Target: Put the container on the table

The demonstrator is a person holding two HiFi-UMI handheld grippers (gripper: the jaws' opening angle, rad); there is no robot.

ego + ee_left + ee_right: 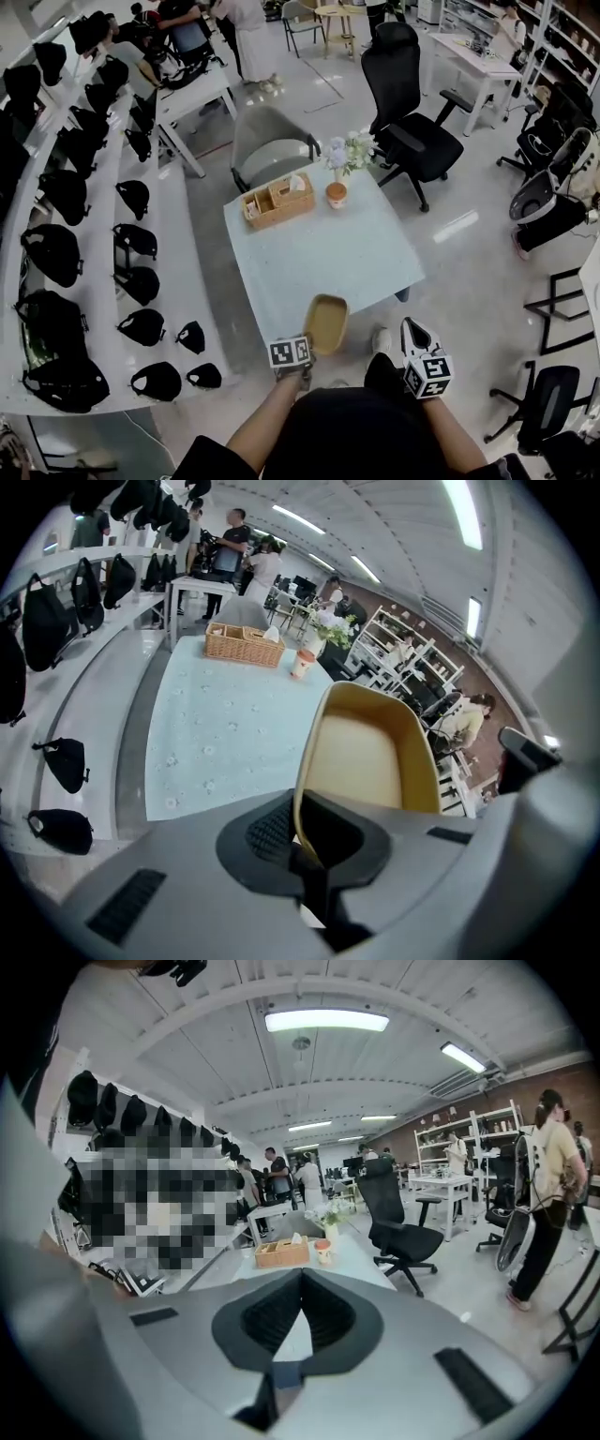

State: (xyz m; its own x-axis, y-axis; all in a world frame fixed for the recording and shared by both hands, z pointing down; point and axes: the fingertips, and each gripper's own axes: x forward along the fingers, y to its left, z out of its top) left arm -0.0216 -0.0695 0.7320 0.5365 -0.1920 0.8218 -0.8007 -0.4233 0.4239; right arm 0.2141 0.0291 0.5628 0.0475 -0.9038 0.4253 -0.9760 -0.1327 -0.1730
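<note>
A: Left gripper (300, 832) – jaws pinched on the near rim of the tan container (375, 752), which is held tilted over the near edge of the table (225, 733). Right gripper (300, 1283) closed, nothing in it.
B: Placement advice?
A: Carry it farther in, level it and lower until the base sits flat, then release – well short of the far basket (244, 645).
B: Unclear?
A: Underside hidden; can't tell if it touches.

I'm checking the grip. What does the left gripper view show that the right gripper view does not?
Only the left gripper view: the left gripper shut on the rim of the yellow container. Only the right gripper view: the right gripper, jaws together with nothing between them. Both: the pale table with the wicker basket and the cup at its far end.
</note>
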